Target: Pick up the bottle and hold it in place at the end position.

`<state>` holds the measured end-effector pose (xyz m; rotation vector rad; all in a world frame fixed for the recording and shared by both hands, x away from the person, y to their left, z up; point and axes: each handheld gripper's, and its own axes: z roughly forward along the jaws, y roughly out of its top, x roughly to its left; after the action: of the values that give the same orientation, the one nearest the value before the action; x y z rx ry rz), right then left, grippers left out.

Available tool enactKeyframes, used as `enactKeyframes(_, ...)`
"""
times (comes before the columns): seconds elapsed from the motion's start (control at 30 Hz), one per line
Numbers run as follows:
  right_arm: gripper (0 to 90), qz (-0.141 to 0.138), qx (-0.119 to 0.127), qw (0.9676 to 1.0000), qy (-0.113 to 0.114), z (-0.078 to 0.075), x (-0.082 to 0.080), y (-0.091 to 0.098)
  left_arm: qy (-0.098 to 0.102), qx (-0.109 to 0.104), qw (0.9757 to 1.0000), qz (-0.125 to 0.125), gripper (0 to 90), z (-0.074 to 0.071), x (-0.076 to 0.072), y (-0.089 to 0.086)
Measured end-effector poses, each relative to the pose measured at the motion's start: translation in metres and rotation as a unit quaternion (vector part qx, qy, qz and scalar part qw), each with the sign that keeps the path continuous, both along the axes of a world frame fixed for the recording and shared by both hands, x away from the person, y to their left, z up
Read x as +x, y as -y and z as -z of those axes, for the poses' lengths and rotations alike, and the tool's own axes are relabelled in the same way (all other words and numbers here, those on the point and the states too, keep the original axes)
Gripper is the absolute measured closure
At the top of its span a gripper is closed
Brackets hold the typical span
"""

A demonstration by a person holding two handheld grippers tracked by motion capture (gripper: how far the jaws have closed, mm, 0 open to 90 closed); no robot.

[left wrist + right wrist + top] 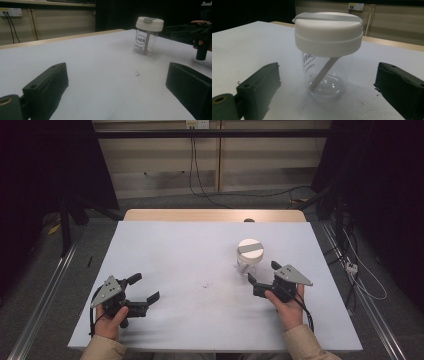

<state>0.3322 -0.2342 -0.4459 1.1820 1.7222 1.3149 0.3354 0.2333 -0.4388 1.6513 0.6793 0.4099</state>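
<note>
Clear plastic jar with white lid point(250, 256) stood upright just ahead of my right tongs point(262, 273), spread wide; left tongs point(145, 287), also spread, well apart.

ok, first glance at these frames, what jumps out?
The clear plastic cup with a white lid stands upright right of the middle of the white table, a pale stick leaning inside it. The right gripper sits just in front of it, jaws open and aimed at the cup without touching. The left gripper rests near the table's front left, also open, well apart from the cup.
</note>
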Motion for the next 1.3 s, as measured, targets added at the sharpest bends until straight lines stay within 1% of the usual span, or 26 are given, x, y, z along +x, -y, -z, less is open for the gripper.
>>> enactKeyframes(0.1, 5.5, 0.002, 0.001, 1.0, 0.0, 0.0, 0.003, -0.002, -0.001, 0.002, 1.0, 0.0, 4.1, 0.0, 0.0, 0.0)
enactKeyframes(0.13, 5.5, 0.004, -0.001, 1.0, -0.001, 0.0, 0.006, -0.004, -0.001, 0.002, 1.0, 0.001, 4.1, 0.0, 0.0, 0.0)
enactKeyframes(0.2, 5.6, 0.003, -0.004, 1.0, 0.0, 0.001, 0.007, -0.005, -0.001, 0.002, 1.0, 0.001, 4.1, 0.0, 0.0, 0.0)
enactKeyframes(0.4, 5.6, 0.011, -0.004, 0.9999, -0.007, 0.003, 0.015, -0.009, -0.002, 0.002, 1.0, 0.004, 4.1, 0.001, 0.0, 0.001)
enactKeyframes(0.57, 5.6, 0.01, -0.006, 0.9999, -0.008, 0.002, 0.02, -0.014, -0.001, 0.002, 1.0, 0.005, 4.1, 0.001, 0.0, 0.002)
enactKeyframes(0.67, 5.6, 0.014, -0.009, 0.9998, -0.013, 0.003, 0.024, -0.017, -0.004, 0.003, 1.0, 0.005, 4.1, 0.001, 0.001, 0.001)
enactKeyframes(0.77, 5.7, 0.019, -0.005, 0.9997, -0.017, 0.004, 0.027, -0.019, -0.004, 0.004, 1.0, 0.005, 4.1, 0.001, 0.001, 0.001)
enactKeyframes(0.9, 5.5, 0.024, -0.011, 0.9994, -0.024, 0.006, 0.033, -0.021, -0.005, 0.003, 1.0, 0.006, 4.1, 0.001, 0.001, 0.002)
enactKeyframes(1.0, 5.5, 0.025, -0.008, 0.9993, -0.027, 0.007, 0.037, -0.022, -0.006, 0.003, 1.0, 0.006, 4.1, 0.001, 0.001, 0.002)
enactKeyframes(1.13, 5.8, 0.026, -0.012, 0.9991, -0.031, 0.008, 0.041, -0.024, -0.006, 0.003, 1.0, 0.006, 4.1, 0.001, 0.001, 0.002)
enactKeyframes(1.3, 6.8, 0.027, -0.006, 0.9991, -0.032, 0.009, 0.049, -0.027, -0.006, 0.006, 0.9999, 0.006, 4.1, 0.002, 0.001, 0.002)
